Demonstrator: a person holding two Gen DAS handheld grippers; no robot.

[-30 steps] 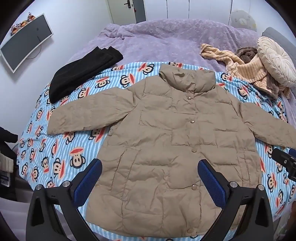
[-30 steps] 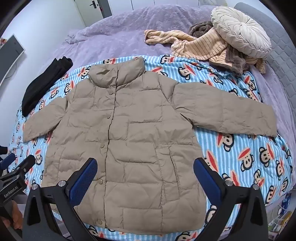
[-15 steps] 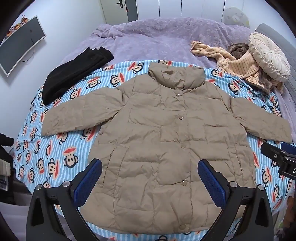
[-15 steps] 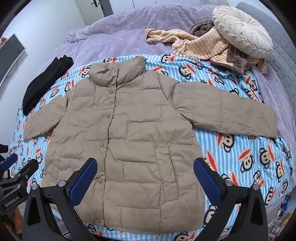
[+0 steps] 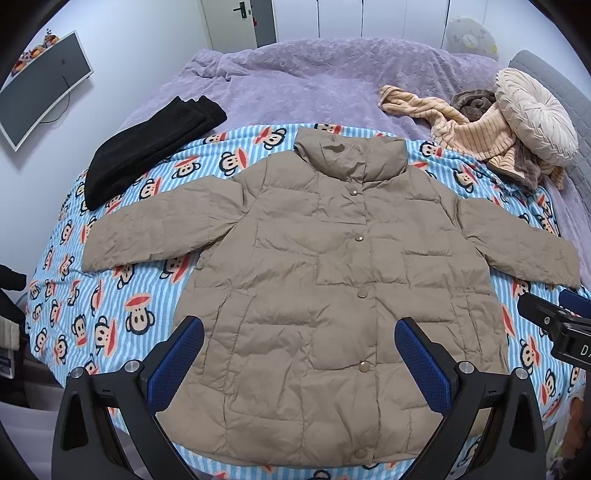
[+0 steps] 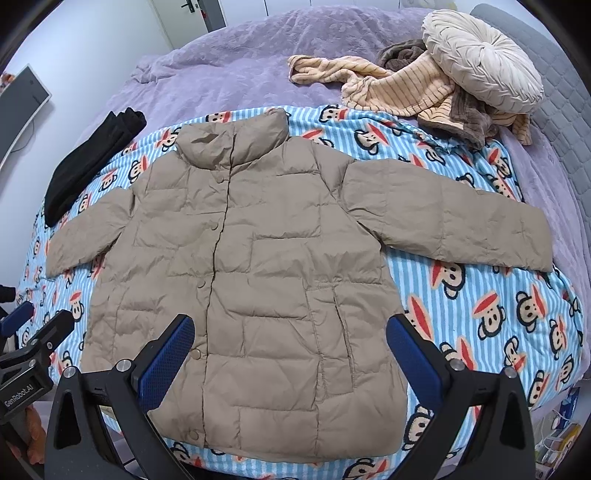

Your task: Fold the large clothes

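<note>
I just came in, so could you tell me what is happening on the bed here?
A person holds a gripper in each hand above a beige puffer jacket spread flat, buttoned, sleeves out, on a monkey-print blanket. The left gripper and right gripper both hover with jaws open, touching nothing. Folding has not begun.

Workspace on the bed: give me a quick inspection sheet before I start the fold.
Surface: monkey-print sheet over a purple blanket.
Job's things: tan puffer jacket lying flat, front up, snaps shut, both sleeves spread out, not yet folded.
Clutter: folded black garment beside the jacket's sleeve; striped orange clothes and a round cream cushion at the far corner.
Grippers: left gripper and right gripper open, holding nothing, above the jacket's hem.
Cables: one thin cable hangs under the wall screen.
Surroundings: white walls, a door beyond the bed.
</note>
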